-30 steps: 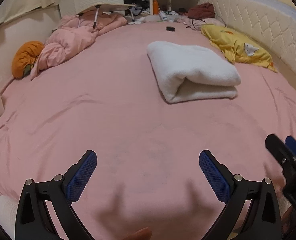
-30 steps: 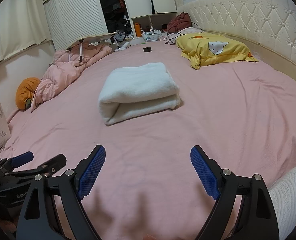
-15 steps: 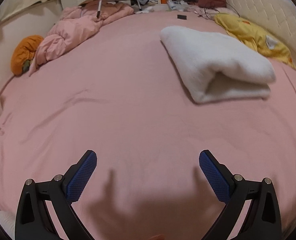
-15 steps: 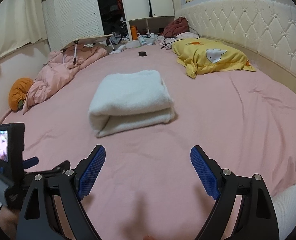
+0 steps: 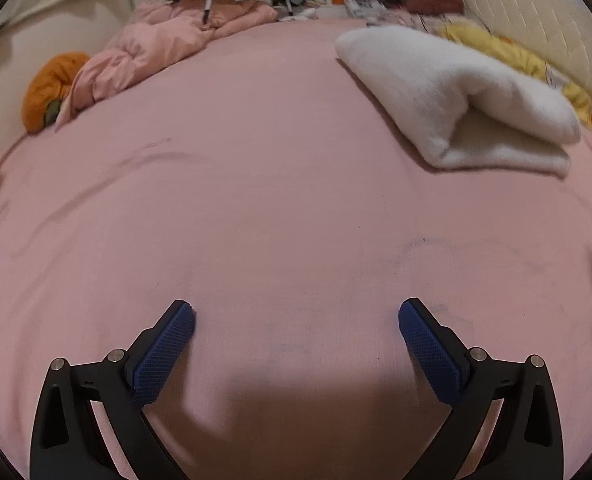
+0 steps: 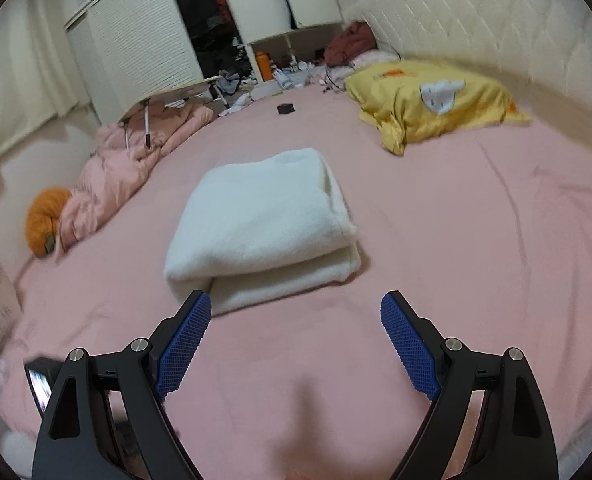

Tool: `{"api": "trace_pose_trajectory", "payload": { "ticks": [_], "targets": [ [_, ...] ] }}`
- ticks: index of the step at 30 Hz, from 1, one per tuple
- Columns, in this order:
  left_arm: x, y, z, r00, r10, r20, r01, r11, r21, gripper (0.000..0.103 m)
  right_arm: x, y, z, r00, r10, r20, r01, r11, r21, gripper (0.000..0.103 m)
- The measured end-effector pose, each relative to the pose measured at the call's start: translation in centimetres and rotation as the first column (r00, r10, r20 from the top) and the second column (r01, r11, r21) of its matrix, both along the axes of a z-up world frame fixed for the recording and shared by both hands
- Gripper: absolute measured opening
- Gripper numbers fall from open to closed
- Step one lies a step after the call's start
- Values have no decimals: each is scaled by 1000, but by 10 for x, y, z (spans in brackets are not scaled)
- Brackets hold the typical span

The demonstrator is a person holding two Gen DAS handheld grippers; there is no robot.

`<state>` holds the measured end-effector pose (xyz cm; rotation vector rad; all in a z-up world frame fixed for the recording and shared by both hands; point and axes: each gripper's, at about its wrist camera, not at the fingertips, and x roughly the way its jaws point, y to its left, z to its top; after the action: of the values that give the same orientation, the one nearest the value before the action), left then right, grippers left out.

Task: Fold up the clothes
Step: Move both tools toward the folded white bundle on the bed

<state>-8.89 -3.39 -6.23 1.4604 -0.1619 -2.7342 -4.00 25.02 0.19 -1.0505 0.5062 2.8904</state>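
Bed: pink sheet (image 6: 475, 240) covers the whole surface, smooth with a few shallow creases, bare between both grippers and the folded cloth.
Headboard: cream quilted padding (image 6: 495, 20) curves along the far right edge.
Quilt: pink bundle (image 6: 136, 152) heaped at the far left, a small folding table (image 6: 176, 94) standing on it.
Pillow: yellow, crumpled (image 6: 427, 104), far right, well apart from the cloth.
Blanket: white fleece (image 6: 264, 224), folded into a thick soft rectangle near the bed's middle; long axis runs away from the right camera, leaning slightly right, layered open edges at the near end.
Cushion: round, orange (image 6: 46, 220), beside the quilt's left end.
Right gripper: (image 6: 296, 312) jaws wide apart, holding nothing; left blue ribbed pad (image 6: 184, 344) overlaps the blanket's near corner in view, contact unclear.
Left gripper: (image 5: 296, 316) jaws wide apart, empty, low over bare sheet; blanket (image 5: 455, 96) lies ahead to its right.
Box: small, black (image 6: 285, 109), far on the sheet.
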Motion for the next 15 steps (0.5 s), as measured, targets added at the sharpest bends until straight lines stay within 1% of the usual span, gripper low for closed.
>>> {"api": "trace_pose_trajectory", "payload": {
  "ticks": [2,3,4,5,6,7,8,9,10,11,13,14,15],
  "targets": [
    [-5,2,9,1000,-7,13,7,999,-32,103,-3,15,-1,1000,-15,-7,15,1000,-12,87],
    [-6,4,17,1000,-19,-6,18,999,-49,103,-5,23,-1,1000,-22,-11,22,1000,-18,87],
    [-10,12,32,997,-55,-62,51,996,-72,102,-4,29,-2,999,-33,-18,33,999,-16,87],
    [-14,24,49,986,-108,-126,96,990,-103,102,-2,35,-4,999,-48,-22,48,999,-17,87],
    [-21,40,59,972,-172,-161,151,979,-139,102,-2,41,-6,998,-67,-21,67,997,-35,87],
    [-30,59,62,955,-246,-168,216,960,-178,102,-2,48,-8,996,-88,-18,87,995,-58,87],
    [-39,79,66,932,-318,-172,279,935,-218,102,-2,55,-10,994,-108,-15,107,991,-81,87],
    [-49,99,69,905,-388,-174,339,905,-257,102,-1,64,-9,992,-129,-17,126,985,-117,87],
    [-58,118,73,873,-457,-172,397,869,-296,102,0,71,-8,990,-141,-24,136,979,-150,87],
    [-66,137,73,843,-513,-160,449,836,-314,102,0,77,-8,989,-145,-29,138,975,-174,87],
    [-78,170,67,794,-595,-125,537,783,-315,102,0,87,-8,987,-156,-31,146,966,-211,87],
    [-84,185,63,773,-624,-113,566,759,-322,102,0,91,-10,986,-165,-26,155,962,-225,87],
    [-88,198,59,759,-643,-105,583,743,-328,103,0,96,-11,984,-174,-22,164,957,-238,87]
  ]
}}
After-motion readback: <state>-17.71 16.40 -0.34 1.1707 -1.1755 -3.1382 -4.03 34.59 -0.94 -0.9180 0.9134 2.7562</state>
